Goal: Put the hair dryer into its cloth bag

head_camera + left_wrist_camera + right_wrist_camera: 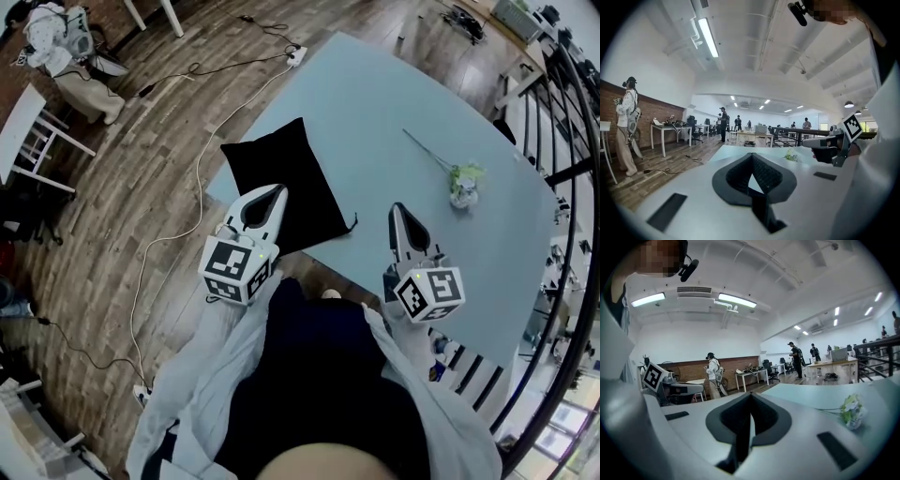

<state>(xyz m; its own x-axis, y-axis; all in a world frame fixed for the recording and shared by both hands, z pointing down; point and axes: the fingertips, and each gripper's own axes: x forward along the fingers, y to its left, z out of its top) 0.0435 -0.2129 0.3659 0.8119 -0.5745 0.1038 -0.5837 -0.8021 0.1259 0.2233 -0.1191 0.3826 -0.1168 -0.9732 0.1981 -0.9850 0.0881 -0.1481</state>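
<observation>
Lying flat on the pale blue table (pixel 394 103), the black cloth bag (pixel 281 173) has its long axis running away from the person and leaning slightly left, with a cord end at its near right corner. The left gripper (pixel 278 190) shows over the bag's near edge, fingers pressed together with nothing between them. The right gripper (pixel 397 206), likewise closed and empty, sits to the bag's right, apart from the small flower (pixel 464 180).

Black cloth bag (pixel 281 178) and flower sprig (pixel 464 178) on blue table (pixel 375 103)

Bag (pixel 281 183) left of flower (pixel 465 177), on table (pixel 394 103)
</observation>
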